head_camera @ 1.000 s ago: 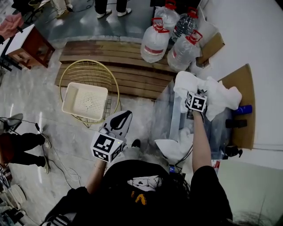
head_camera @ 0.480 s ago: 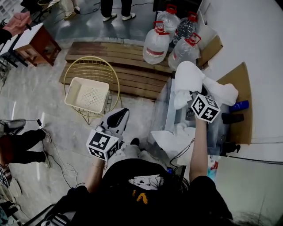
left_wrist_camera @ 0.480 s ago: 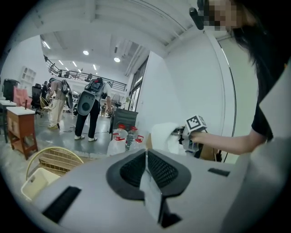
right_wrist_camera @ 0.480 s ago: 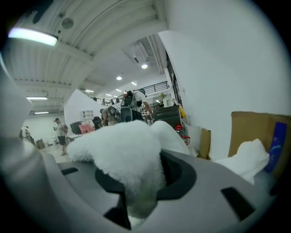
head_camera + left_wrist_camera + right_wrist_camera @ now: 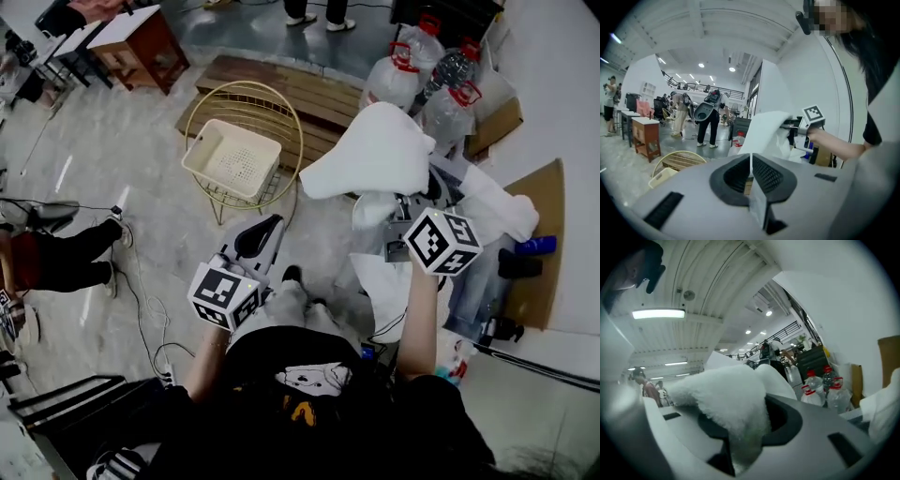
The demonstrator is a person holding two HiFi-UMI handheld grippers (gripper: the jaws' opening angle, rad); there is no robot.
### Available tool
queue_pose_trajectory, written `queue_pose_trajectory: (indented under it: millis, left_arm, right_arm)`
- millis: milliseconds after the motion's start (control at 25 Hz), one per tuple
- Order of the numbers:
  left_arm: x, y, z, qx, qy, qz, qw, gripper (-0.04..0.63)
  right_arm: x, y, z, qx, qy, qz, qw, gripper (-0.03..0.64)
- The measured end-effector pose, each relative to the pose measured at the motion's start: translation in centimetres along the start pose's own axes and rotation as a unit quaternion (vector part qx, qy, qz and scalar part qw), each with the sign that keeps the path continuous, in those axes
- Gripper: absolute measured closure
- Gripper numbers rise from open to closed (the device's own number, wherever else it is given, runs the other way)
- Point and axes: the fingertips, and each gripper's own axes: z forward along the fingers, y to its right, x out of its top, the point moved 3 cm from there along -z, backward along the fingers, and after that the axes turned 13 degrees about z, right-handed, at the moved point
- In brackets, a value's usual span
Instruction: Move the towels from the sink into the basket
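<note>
Your right claw is clamped on a fold of the white fluffy terry towel, which bulges up over both jaws in the right gripper view and hangs in the air, clear of the pale glassy sink at about two o'clock from you. Your left claw has its jaws pressed together with nothing between them, and it waits low at roughly ten o'clock, well apart from any cloth. The cream perforated plastic basket sits on a round gold wire stand at about eleven o'clock, and its holed floor shows bare, so I judge that no towel has gone in yet. The carried towel is between sink and basket, nearer the sink, at around one o'clock. At least one more crumpled white towel lies at the sink's far side, and a second white cloth is draped at its near edge. By my reading you are in the first carry: this towel needs taking over and dropping in, then the rest need fetching.
</note>
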Motion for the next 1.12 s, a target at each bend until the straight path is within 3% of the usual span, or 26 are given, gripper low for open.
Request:
queue_pose_trajectory:
  millis: [200,400,680,840,960,1120]
  left_arm:
    - [-0.4,-3.0,-3.0,0.045,0.006,-0.008,0.9989,0.575]
    - [-2.2,-7.3,-4.7,0.073,0.008,-0.024,0.997,0.575]
    - [-4.4,-16.1,-5.5,0.06,0.006,-0.035,0.9976,0.575]
    - [-6.1,-21.4,-5.9,0.051,0.005,-0.047,0.9976,0.575]
    - [-7.3,-25.0,-6.2,0.055,0.0,-0.053,0.997,0.575]
    - [-8.0,-28.7,-6.2,0.062,-0.006,-0.048,0.9969,0.575]
  right_arm:
    - [-4.3,-6.4,3.5,0.061,-0.046,0.008,0.997,0.488]
    - [-9.4,-11.1,8.1,0.095,-0.09,-0.002,0.991,0.488]
    - [-15.9,-14.3,16.9,0.085,-0.128,-0.025,0.988,0.488]
    - [-19.3,-14.6,22.6,0.068,-0.129,-0.086,0.986,0.488]
    - [-23.5,-14.0,27.0,0.059,-0.161,-0.165,0.971,0.488]
    - [-30.6,-12.1,32.3,0.063,-0.234,-0.253,0.937,0.485]
